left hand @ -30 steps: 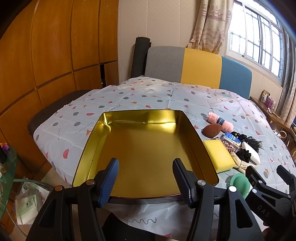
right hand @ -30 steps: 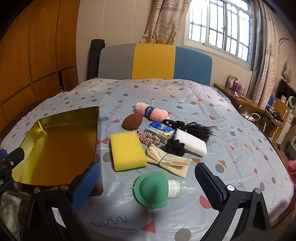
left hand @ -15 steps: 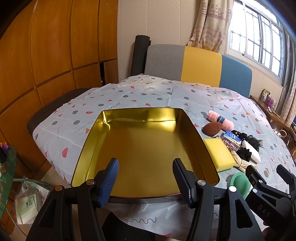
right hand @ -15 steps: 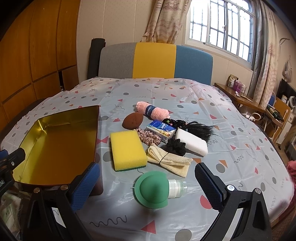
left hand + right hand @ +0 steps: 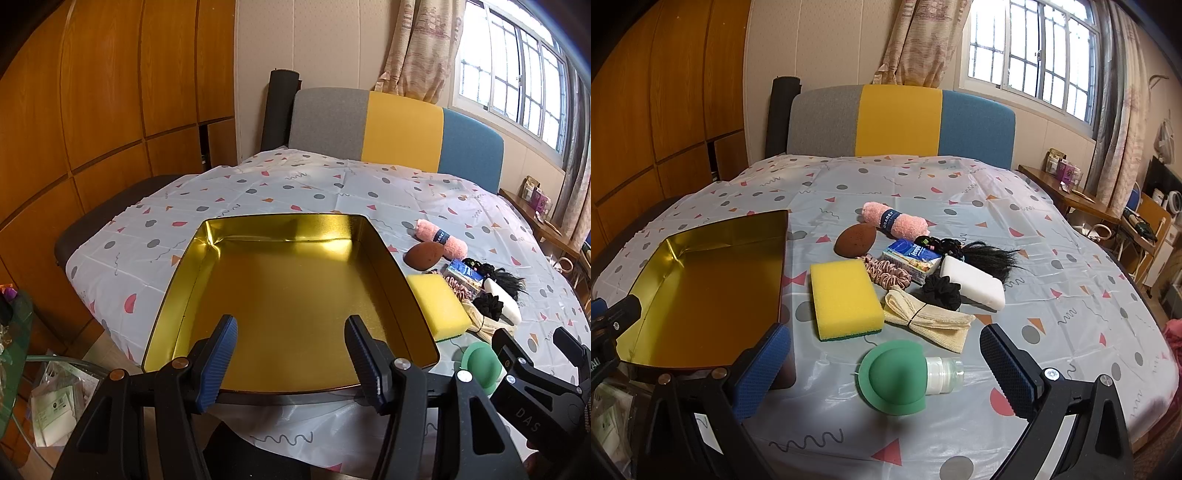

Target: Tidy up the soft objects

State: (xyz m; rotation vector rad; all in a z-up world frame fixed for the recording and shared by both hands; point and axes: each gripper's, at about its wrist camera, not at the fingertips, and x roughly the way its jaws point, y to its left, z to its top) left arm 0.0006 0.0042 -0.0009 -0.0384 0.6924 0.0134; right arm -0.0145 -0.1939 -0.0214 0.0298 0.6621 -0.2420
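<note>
1. Change vs 1 s ago: basically none. Both grippers sit where they were, nothing on the table (image 5: pixel 960 435) has shifted, tray (image 5: pixel 173 295) is empty as before. So, by my read, the task hasn't started; 1st pick not yet made.
2. Left gripper (image 5: pixel 290 356): jaws apart, nothing btwn them, poised over the tray's near edge.
3. Right gripper (image 5: pixel 882 373): jaws spread wide, nothing held. Green cap bottle (image 5: pixel 897 373) lies on the cloth right btwn the fingertips, closest item.
4. Just beyond: yellow sponge (image 5: pixel 846 299), beside the tray's right wall, and cream cloth bundle (image 5: pixel 931 321).
5. Further: pink scrunchie (image 5: pixel 886 273), black scrunchie (image 5: pixel 942 291), white block (image 5: pixel 975 282), tissue pack (image 5: pixel 912 256).
6. Farthest: brown sponge (image 5: pixel 855 240), pink towel roll (image 5: pixel 894 219), black hair piece (image 5: pixel 990 256).
</note>
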